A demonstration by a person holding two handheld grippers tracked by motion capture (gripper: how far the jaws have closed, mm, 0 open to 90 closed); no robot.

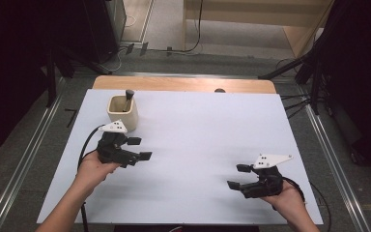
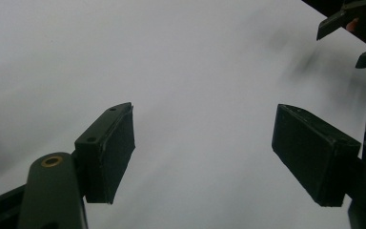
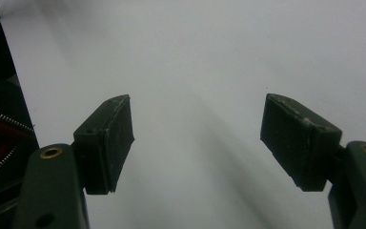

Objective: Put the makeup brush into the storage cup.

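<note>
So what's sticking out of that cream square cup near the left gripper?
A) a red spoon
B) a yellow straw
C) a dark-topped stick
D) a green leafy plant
C: in the high view, a wooden stick with a dark rounded top leans inside the cream square cup.

Two tongs — left tongs [image 1: 140,148], right tongs [image 1: 238,176] — one cup [image 1: 122,112], one tool [image 1: 128,96], one table [image 1: 207,130].

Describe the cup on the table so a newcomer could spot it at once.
Start at the white rectangular table top and look to its far left corner. There stands a squarish cream ceramic cup, just beyond the left gripper. A dark-tipped stick leans inside it.
</note>
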